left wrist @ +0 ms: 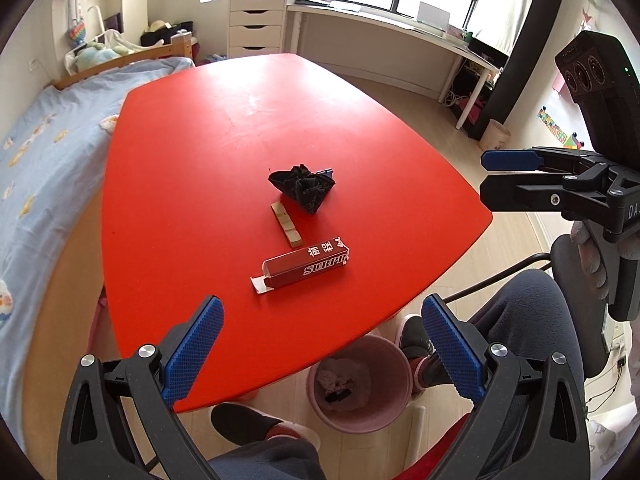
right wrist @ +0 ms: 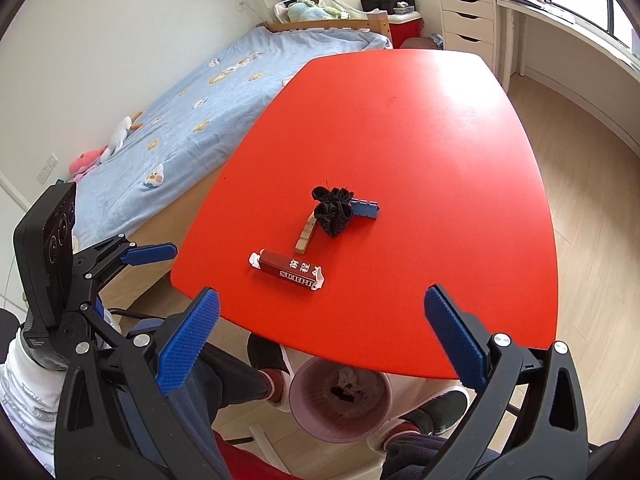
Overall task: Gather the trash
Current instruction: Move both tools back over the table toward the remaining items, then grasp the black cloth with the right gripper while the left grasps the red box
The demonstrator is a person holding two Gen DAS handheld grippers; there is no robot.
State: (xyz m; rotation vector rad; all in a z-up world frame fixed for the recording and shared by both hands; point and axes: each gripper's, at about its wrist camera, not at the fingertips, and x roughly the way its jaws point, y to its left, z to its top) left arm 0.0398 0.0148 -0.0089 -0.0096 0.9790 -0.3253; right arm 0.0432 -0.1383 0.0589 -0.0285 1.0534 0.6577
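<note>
On the red table lie a dark red carton with its end flaps open, a crumpled black wrapper, a tan wooden strip and a blue toothed piece behind the wrapper. A pink bin with scraps inside stands on the floor under the table's near edge. My left gripper is open and empty above that edge. My right gripper is open and empty too, off the table's right side.
A bed with a blue sheet runs along the table's left side. The person's legs and shoes flank the bin. A white drawer unit and a desk under the window stand beyond the table.
</note>
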